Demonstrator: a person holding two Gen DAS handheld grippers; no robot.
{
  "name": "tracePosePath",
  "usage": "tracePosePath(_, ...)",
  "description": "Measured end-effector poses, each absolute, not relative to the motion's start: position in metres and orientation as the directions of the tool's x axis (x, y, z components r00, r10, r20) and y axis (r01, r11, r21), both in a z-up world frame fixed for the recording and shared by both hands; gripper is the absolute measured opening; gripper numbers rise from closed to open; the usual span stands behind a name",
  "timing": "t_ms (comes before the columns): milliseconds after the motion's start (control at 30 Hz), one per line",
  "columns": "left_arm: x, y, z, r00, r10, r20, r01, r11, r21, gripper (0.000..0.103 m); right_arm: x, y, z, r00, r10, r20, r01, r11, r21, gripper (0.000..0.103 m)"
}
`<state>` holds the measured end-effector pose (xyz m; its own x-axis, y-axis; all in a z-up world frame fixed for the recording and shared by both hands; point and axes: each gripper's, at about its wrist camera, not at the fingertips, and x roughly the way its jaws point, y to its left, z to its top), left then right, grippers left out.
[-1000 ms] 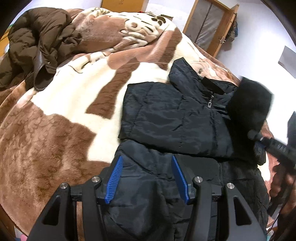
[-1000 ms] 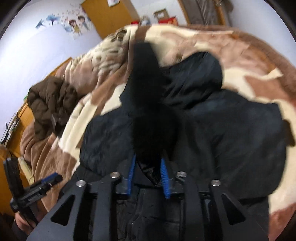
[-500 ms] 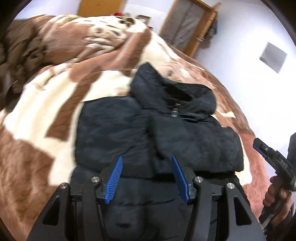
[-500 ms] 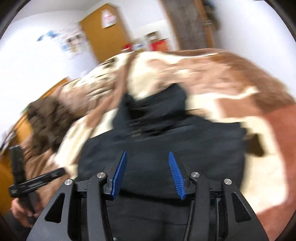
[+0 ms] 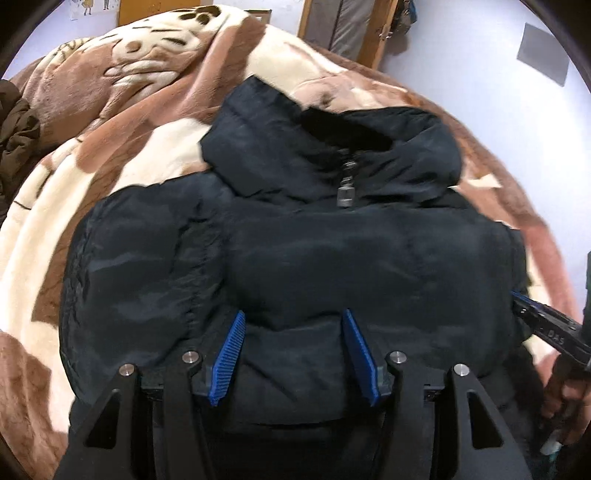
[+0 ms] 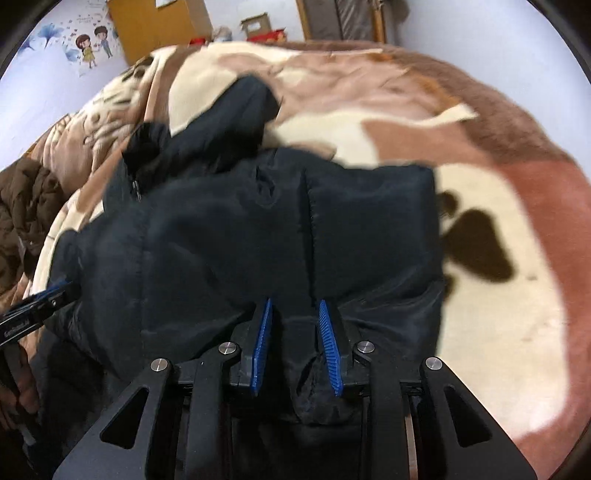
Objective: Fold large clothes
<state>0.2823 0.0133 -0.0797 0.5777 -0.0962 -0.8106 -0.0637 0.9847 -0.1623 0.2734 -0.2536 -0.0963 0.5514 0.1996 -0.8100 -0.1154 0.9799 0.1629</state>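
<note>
Currently the black puffer jacket (image 5: 332,266) lies front-up on the brown-and-cream blanket (image 5: 122,122) that covers the bed. Both sleeves are folded across the chest, collar and hood at the far end, and the zipper pull (image 5: 345,195) sits at the neck. In the right wrist view the same jacket (image 6: 229,236) fills the middle of the frame, with 1 folded sleeve ending in a straight seamed edge on the right side.

Left gripper (image 5: 295,350): the 2 blue-padded fingers (image 5: 227,358) are spread wide apart over the lower part of the jacket, nothing between them but the fabric surface below; released.

Right gripper (image 6: 295,347): its blue pads (image 6: 330,347) stand closer together yet with a clear gap; a fold of dark fabric lies between and under them, not pinched; released. In the left wrist view it (image 5: 517,301) shows at the jacket's right edge, with a hand (image 5: 565,398) on its handle.

A brown quilted coat (image 6: 26,206) is heaped on the blanket, well apart to the left. A cartoon wall sticker (image 6: 88,44), an orange-yellow cabinet (image 6: 155,26) and a wooden door frame (image 5: 376,33) stand beyond the bed.
</note>
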Motion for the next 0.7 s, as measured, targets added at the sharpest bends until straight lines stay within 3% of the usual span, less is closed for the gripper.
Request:
tracePosePath(167,0.284,0.019,-0.090,0.563,-0.109,-0.819,-0.069,0.982,-0.179,0.061,0.276,-0.258,-0.093,0.523,0.213,-0.825,-0.112,0.977,0.182,0.028)
tracePosePath(300,0.267,0.025,-0.057,0.616,-0.129,-0.777,-0.079,0.971,-0.225,0.059,0.254,-0.259,-0.043,0.615,0.249,-0.748,-0.156,0.968,0.194,0.028)
tracePosePath(400,0.272,0.024,-0.038,0.659,-0.095,-0.746,-0.068,0.981,-0.184,0.059,0.268,-0.247,-0.029,0.629,0.226,-0.744,-0.172,0.973,0.151,0.028)
tracePosePath(500,0.297,0.021,-0.048,0.630,-0.036,-0.776,-0.078,0.991,-0.109,0.057,0.296,-0.235,-0.047,0.590,0.188,-0.785,-0.153,0.981,0.120,0.028)
tracePosePath(533,0.306,0.022,-0.060,0.601,-0.028,-0.799,-0.085,0.991,-0.099,0.053,0.305,-0.233,-0.057,0.566,0.174,-0.806,-0.138,0.984,0.115,0.028)
tracePosePath(700,0.326,0.025,-0.092,0.586,-0.033,-0.809,-0.070,0.993,-0.092,0.054,0.322,-0.227,-0.097,0.537,0.148,-0.831,-0.135,0.987,0.089,0.026)
